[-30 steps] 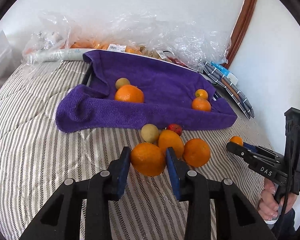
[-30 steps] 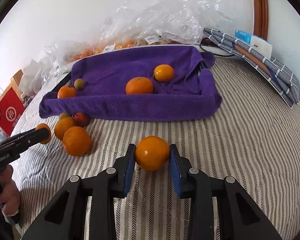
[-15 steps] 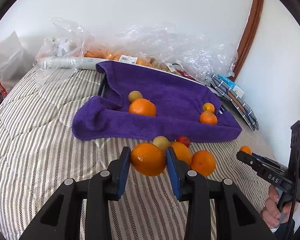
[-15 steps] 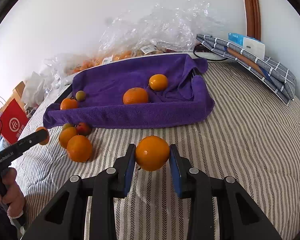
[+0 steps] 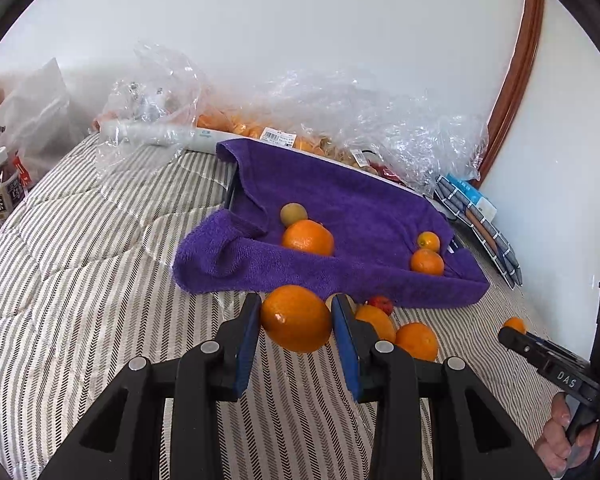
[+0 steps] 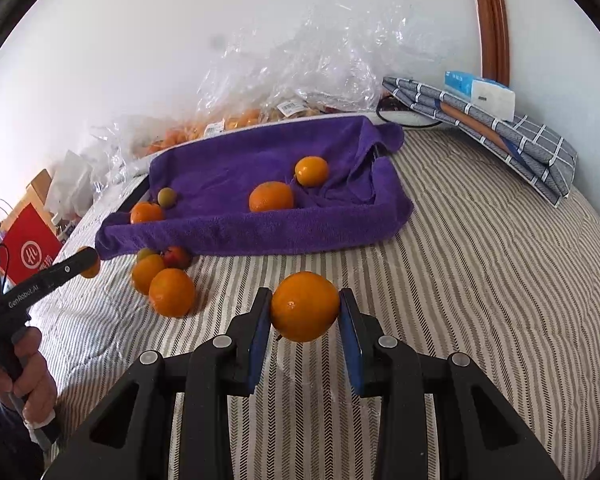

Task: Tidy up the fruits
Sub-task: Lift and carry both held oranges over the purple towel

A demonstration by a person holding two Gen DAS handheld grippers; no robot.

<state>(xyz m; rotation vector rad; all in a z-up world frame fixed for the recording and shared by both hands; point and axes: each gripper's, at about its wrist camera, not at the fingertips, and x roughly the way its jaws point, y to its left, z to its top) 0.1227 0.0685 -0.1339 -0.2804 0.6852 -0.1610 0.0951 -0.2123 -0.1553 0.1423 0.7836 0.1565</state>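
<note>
Oranges fill both grippers. At the far left of the left-wrist frame a tea bottle (image 5: 3,196) stands beyond the edge of the striped bedspread (image 5: 80,280), with crumpled clear plastic bags (image 5: 340,120) along the wall at the top. Centre frame, a purple towel (image 5: 340,208) lines a tray; on it lie a large orange (image 5: 308,237) with a greenish fruit (image 5: 294,213) touching it behind, and toward the right 2 smaller oranges (image 5: 427,261). At the lower centre the left gripper (image 5: 296,320) has its blue pads pressed against the sides of an orange (image 5: 295,318), jaws only narrowly parted. Just right of it, on the bedspread, sit 2 loose oranges (image 5: 417,340) and a small red fruit (image 5: 381,304) near the towel's front edge. At the far right the other tool shows side-on with an orange at its tip.

In the right-wrist frame a red paper bag (image 6: 30,252) stands at the left edge, above a hand (image 6: 32,376) on the left tool's handle. At the centre left 2 oranges (image 6: 171,292) lie on the bedspread. At the lower centre the right gripper (image 6: 305,308) clamps a second orange (image 6: 305,306), equally narrowly parted. A folded checked cloth (image 6: 500,128) lies in the upper right.
</note>
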